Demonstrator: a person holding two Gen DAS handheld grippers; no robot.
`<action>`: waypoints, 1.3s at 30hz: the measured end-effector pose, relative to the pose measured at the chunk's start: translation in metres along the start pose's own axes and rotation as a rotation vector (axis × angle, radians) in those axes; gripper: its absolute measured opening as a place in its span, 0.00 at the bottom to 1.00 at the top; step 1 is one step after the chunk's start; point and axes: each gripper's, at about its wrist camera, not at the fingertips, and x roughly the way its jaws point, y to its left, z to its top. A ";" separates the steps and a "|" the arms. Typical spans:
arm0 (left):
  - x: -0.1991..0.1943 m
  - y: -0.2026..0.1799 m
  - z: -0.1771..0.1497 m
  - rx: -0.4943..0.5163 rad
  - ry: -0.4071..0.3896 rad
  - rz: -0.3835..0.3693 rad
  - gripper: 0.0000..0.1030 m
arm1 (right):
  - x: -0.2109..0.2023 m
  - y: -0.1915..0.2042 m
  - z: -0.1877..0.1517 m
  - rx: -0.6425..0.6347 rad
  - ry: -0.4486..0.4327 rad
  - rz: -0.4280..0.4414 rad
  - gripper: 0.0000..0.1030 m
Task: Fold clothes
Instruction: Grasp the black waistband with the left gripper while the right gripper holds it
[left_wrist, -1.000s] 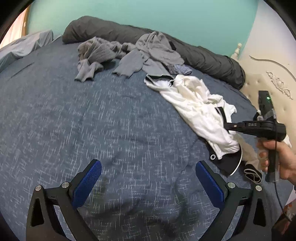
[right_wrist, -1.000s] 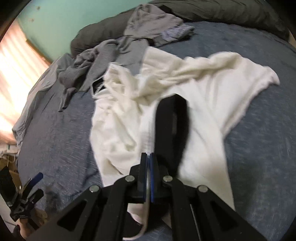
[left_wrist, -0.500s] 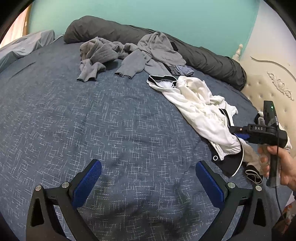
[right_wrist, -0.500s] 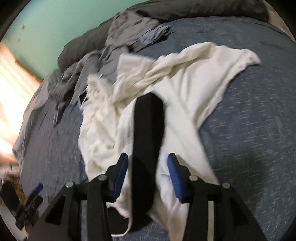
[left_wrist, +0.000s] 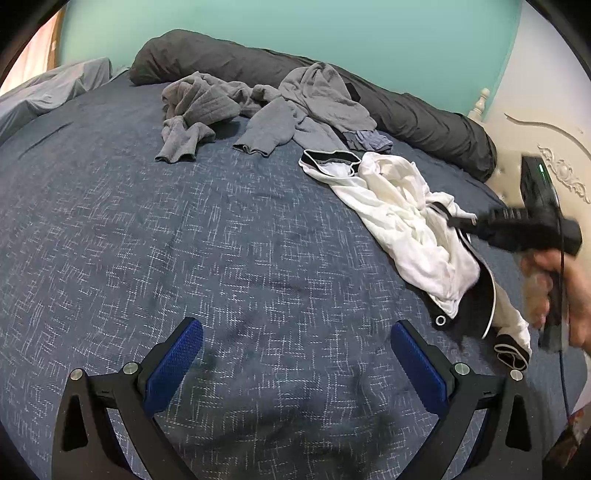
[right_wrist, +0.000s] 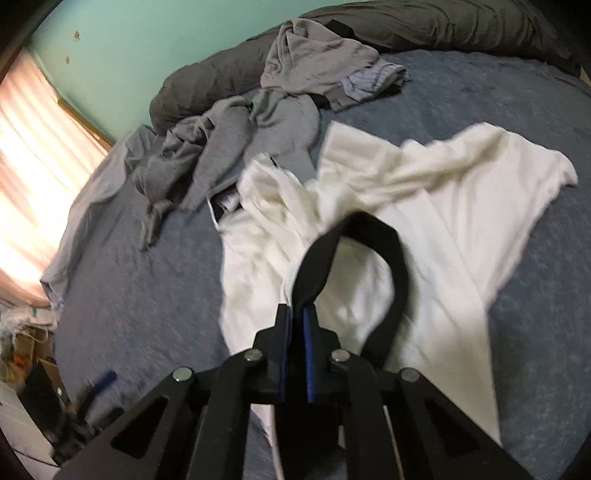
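The right claw (right_wrist: 295, 325) is pinched shut on the black band (right_wrist: 391, 266) of a white top (right_wrist: 461, 229), and the band loops up and away from the blue pads like a little arch. Only a thin bit of the band sits between the pads, so it could slip out if the claw tugs hard or fast. The white top lies in a bunched, crumpled heap on the blue bed cover (right_wrist: 147, 295), not flat and not folded, with one wide part spread out to the right side of the view. If the claw lifts by the band alone, the rest may hang twisted, and the folds inside the heap could stay tangled. In the other view the same right claw (left_wrist: 461, 221) pokes into the white top (left_wrist: 399, 210), and a hand (left_wrist: 554, 291) grips its handle; that part is blurry. The left claw (left_wrist: 295, 362) is spread wide and holds nothing, hanging just over bare bed cover (left_wrist: 184, 240), well apart from the top. Further back, grey clothes (left_wrist: 280, 107) lie in a messy pile, touching the far end of the white top, so a strong pull might drag a grey piece along too. Behind them a long dark rolled blanket (left_wrist: 424, 118) runs beside the green wall (left_wrist: 332, 33)
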 end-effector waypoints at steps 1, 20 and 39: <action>0.000 0.001 0.000 -0.001 0.000 0.001 1.00 | 0.002 0.005 0.009 0.011 -0.013 0.010 0.06; 0.008 0.004 0.007 -0.016 0.008 0.021 1.00 | 0.011 0.031 0.087 0.007 -0.073 -0.104 0.43; 0.069 -0.110 0.075 0.083 0.083 -0.042 1.00 | -0.076 -0.082 -0.002 0.054 -0.096 -0.213 0.44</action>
